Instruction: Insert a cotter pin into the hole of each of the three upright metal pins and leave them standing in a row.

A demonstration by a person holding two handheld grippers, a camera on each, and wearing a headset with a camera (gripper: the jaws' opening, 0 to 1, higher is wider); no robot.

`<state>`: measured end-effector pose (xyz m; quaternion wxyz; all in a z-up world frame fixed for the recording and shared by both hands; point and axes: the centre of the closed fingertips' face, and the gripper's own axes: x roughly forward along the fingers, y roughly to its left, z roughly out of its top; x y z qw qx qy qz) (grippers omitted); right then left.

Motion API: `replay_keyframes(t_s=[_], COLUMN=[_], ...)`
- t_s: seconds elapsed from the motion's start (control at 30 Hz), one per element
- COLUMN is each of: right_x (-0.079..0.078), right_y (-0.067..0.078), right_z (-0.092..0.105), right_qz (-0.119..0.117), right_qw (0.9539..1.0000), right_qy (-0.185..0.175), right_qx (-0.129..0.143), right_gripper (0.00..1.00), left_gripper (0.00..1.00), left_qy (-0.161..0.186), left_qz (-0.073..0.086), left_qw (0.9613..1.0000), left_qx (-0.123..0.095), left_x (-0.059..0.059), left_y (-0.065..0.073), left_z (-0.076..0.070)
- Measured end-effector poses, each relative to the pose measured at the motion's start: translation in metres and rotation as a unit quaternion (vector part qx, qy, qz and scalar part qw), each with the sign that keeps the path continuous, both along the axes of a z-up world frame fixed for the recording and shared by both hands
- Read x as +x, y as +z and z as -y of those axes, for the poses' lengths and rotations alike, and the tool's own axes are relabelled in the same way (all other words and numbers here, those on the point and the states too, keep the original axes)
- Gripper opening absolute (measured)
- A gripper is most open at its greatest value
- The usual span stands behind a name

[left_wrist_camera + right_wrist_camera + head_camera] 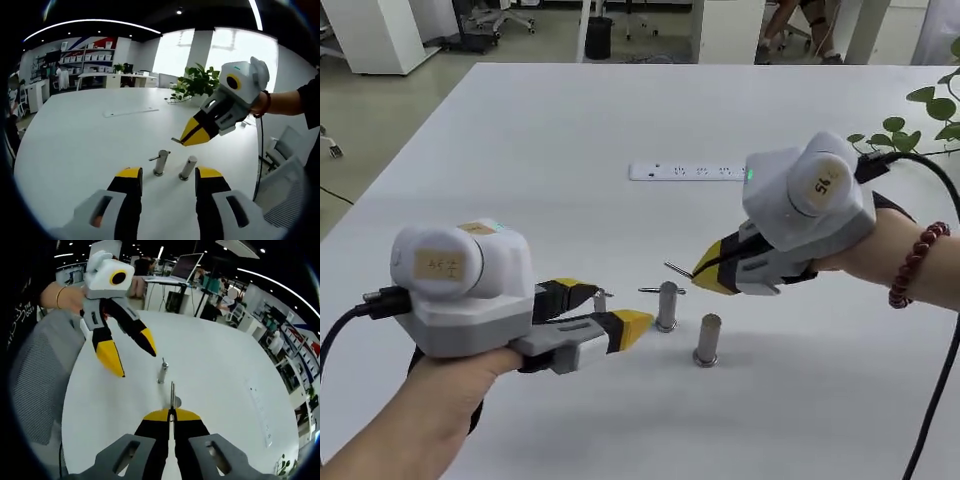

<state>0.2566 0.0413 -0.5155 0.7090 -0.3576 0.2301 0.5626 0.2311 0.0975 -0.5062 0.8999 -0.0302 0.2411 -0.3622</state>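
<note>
Right gripper (705,272) is clamped shut on a thin steel cotter pin (677,268), just above the short upright cylindrical metal pins (707,340) on the white table (520,150). Left gripper (605,305) is wide open and empty beside them. I see the middle metal pin (667,305) already cottered.

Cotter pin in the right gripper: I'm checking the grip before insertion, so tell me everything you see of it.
The cotter pin is a thin, dark metal sliver, pinched between the shut yellow fingers of the right gripper. It juts out past the tips, in the air above the white table, clear of the nearest upright metal pin.
</note>
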Motion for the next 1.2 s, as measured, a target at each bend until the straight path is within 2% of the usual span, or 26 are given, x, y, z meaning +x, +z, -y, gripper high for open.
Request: replay_keyframes(t_s=[0.03,0.13,0.2,0.33,0.47,0.9,1.2], right_x=[-0.003,-0.008,-0.013,-0.019,-0.024,-0.039,-0.046], right_y=[0.001,0.001,0.001,0.001,-0.002,0.001,0.002], right_z=[-0.002,-0.005,-0.008,-0.011,-0.013,-0.021,-0.024], right_qz=[0.009,0.015,0.020,0.023,0.034,0.045,0.051], right_qw=[0.9999,0.9995,0.9988,0.9977,0.9953,0.9903,0.9879], right_qy=[0.012,0.029,0.045,0.064,0.089,0.131,0.146], right_qx=[-0.001,-0.004,-0.005,-0.004,-0.015,-0.015,-0.016], right_gripper=[0.00,0.00,0.00,0.00,0.00,0.00,0.00], left_gripper=[0.38,0.34,0.32,0.28,0.25,0.14,0.07], left_qy=[-0.001,-0.001,0.000,-0.004,-0.010,-0.021,-0.027], left_qz=[-0.003,-0.011,-0.022,-0.032,-0.040,-0.061,-0.067], left_qw=[1.0000,0.9998,0.9994,0.9989,0.9981,0.9950,0.9931], left_qx=[-0.007,-0.019,-0.029,-0.036,-0.046,-0.076,-0.092], left_x=[0.000,-0.001,-0.002,-0.005,-0.008,-0.011,-0.014], left_y=[0.001,0.002,0.002,0.000,0.001,0.004,0.006], left_z=[0.002,0.005,0.007,0.012,0.017,0.026,0.031])
